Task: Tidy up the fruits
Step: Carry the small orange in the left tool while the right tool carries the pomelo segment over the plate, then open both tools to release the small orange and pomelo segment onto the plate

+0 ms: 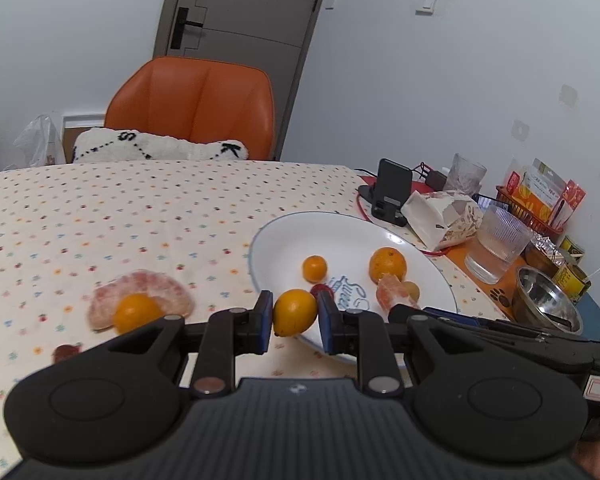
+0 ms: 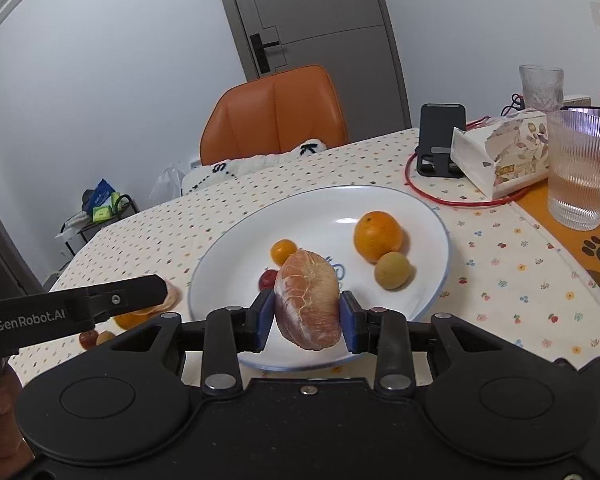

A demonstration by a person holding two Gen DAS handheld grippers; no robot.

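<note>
My left gripper (image 1: 294, 314) is shut on a small yellow-orange kumquat (image 1: 295, 312), held over the near rim of the white plate (image 1: 284, 240). My right gripper (image 2: 306, 316) is shut on a peeled pink pomelo segment (image 2: 308, 300) above the plate's (image 2: 236, 248) near edge. On the plate lie a large orange (image 2: 378, 235), a small orange (image 2: 284, 251), a tan round fruit (image 2: 393, 270) and a red fruit (image 2: 268, 279). On the cloth to the left lie another pomelo piece (image 1: 140, 284), an orange fruit (image 1: 136, 312) and a dark red fruit (image 1: 66, 352).
At the right stand a ribbed glass (image 2: 580, 168), a tissue box (image 2: 500, 152), a black phone stand (image 2: 440, 136), a red cable (image 2: 440, 196) and a steel bowl (image 1: 548, 300). An orange chair (image 1: 192, 108) with a cushion stands behind the table.
</note>
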